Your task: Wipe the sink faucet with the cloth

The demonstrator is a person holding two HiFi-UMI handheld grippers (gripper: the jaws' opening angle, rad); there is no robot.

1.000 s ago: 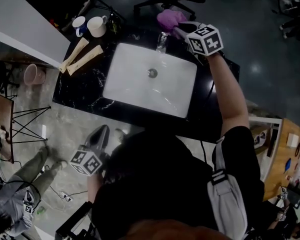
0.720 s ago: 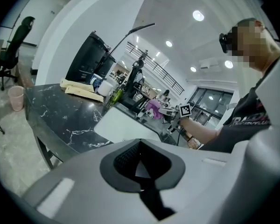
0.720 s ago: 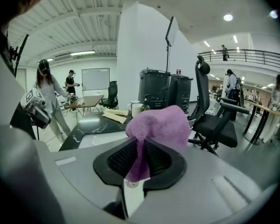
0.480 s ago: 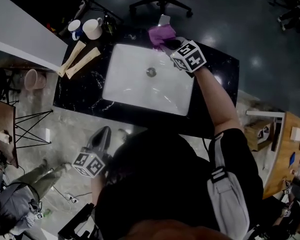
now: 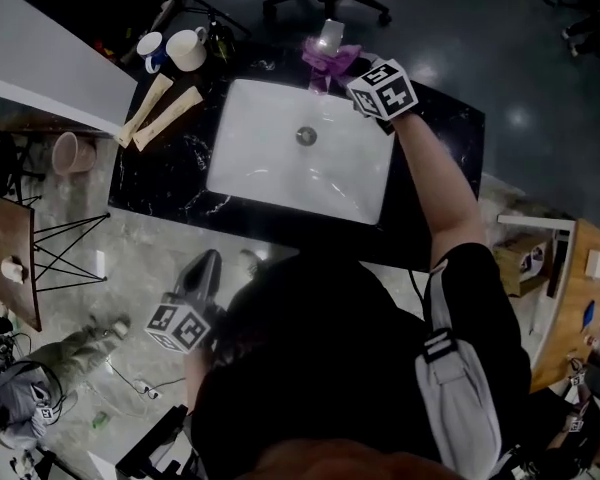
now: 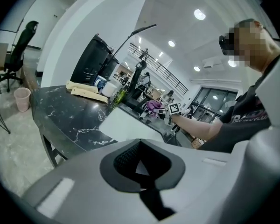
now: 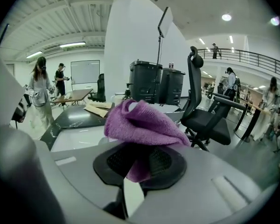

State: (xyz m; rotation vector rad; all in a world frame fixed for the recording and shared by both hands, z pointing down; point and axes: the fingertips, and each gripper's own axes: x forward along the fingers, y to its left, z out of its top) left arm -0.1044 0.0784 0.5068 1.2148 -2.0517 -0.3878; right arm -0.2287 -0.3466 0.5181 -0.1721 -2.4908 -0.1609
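The purple cloth (image 5: 327, 60) is bunched at the far edge of the bench (image 5: 160, 173), behind the middle of the white sink (image 5: 270, 163), and sits against the faucet (image 5: 330, 34), whose shiny top shows just past it. The right tool (image 5: 348, 74) grips one fold of the cloth between its jaws, and the rest of the cloth billows out in front of them. The drain (image 5: 306, 136) lies in the far half of the basin. Two mugs (image 5: 175, 50) stand at the bench's far left corner, with two flat tan strips (image 5: 160, 113) lying side by side nearer the left edge. The left tool (image 5: 202, 270) hangs off the bench's near edge, well apart from the sink, its jaws closed on nothing. A pink cup (image 5: 68, 151) stands on the floor by the left edge.
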